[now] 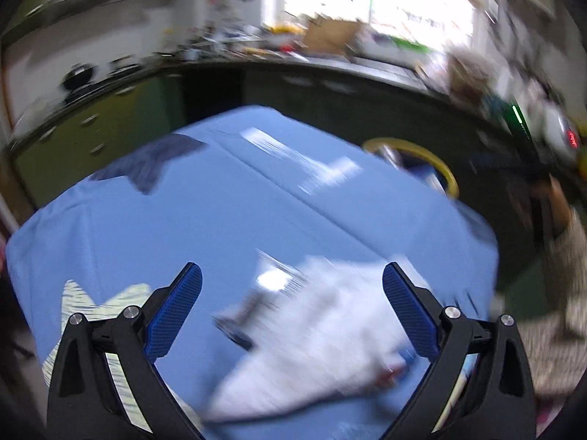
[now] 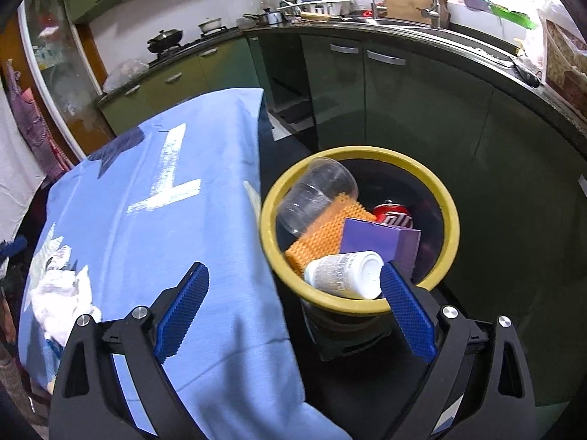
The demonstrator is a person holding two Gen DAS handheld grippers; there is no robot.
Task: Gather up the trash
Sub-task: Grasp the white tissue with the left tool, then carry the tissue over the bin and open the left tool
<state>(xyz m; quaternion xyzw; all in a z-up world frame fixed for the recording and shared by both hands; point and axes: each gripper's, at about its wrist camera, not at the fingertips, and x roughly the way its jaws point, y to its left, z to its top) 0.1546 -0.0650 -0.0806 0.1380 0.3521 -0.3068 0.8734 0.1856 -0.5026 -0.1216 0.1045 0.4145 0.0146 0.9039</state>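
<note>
Both hand-held grippers gape empty; only the right view shows the bin's [image 2: 449, 227] trash; left blurs, seemingly tissue [image 1: 312, 337].

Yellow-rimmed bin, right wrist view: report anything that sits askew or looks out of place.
The white bottle lies on its side across the near rim of the yellow-rimmed bin, not down inside. The clear plastic cup tilts against the far-left rim. On the blue cloth, crumpled white paper is uncollected.
</note>
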